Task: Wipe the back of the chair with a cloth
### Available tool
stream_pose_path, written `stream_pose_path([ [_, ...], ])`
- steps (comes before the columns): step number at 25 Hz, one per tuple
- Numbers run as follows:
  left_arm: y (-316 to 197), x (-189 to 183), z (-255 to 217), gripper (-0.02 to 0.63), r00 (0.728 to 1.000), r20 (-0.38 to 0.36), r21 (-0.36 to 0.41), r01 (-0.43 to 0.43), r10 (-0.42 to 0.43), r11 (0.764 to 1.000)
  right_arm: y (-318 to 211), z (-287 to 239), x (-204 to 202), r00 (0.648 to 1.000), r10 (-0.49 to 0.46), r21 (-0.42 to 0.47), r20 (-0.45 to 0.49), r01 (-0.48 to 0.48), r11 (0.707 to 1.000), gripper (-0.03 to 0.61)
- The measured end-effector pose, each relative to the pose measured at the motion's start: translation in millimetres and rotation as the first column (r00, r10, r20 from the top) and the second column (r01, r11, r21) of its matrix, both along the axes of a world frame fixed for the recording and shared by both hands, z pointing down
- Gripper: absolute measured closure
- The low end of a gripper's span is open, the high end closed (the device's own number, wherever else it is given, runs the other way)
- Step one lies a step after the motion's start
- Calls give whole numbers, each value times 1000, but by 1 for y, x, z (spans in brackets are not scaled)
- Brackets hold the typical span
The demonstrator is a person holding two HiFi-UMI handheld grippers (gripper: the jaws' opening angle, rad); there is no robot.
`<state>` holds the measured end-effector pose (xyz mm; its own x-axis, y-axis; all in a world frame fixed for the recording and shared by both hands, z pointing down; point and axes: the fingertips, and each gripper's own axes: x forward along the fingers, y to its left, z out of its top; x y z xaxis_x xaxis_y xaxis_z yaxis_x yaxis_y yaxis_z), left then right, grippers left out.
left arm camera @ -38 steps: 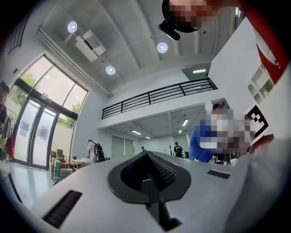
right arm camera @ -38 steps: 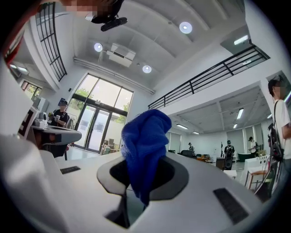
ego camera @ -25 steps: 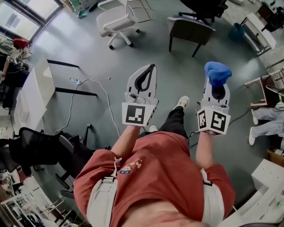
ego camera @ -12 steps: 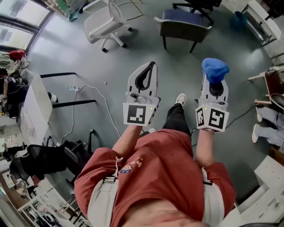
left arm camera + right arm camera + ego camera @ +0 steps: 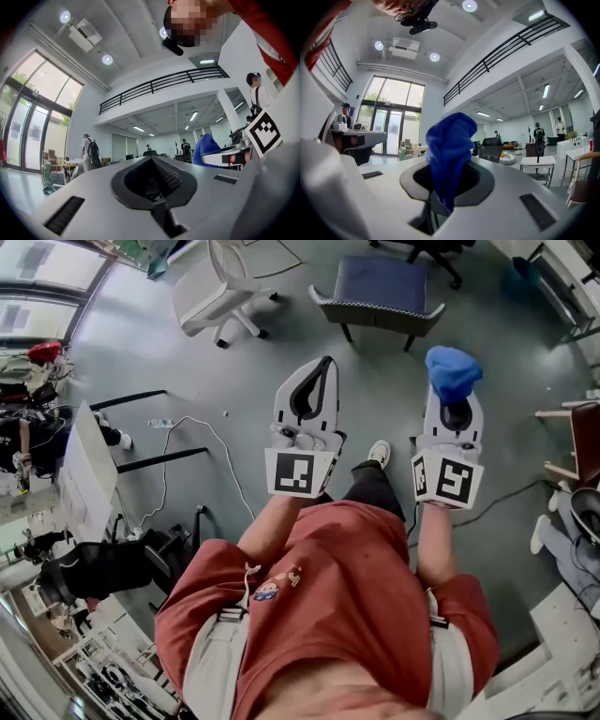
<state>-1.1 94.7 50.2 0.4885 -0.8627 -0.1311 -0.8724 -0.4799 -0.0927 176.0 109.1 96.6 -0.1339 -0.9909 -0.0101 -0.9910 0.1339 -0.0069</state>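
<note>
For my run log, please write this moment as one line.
left gripper: shut, empty | right gripper: shut on blue cloth | blue-seat chair: ahead, untouched | wiping: not begun

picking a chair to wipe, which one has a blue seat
The dark-framed chair at top centre of the head view, on straight legs; the white chair to its left has castors.

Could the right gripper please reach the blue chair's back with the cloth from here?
Probably not yet: the chair stands well ahead of the right gripper and cloth, across the floor. Nothing blocks the way.
</note>
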Motion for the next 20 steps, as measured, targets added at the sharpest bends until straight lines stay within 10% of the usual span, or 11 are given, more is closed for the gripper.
stream_pose_path([
  [4, -22, 10, 25, 601, 995, 97, -52, 6, -1, 999, -29, 11, 8, 1000, -23, -14, 8, 24, 1000, 502],
  [20, -103, -4, 69, 601, 997, 75, -98, 13, -5, 995, -114, 59, -10, 999, -27, -98, -34, 24, 995, 502],
])
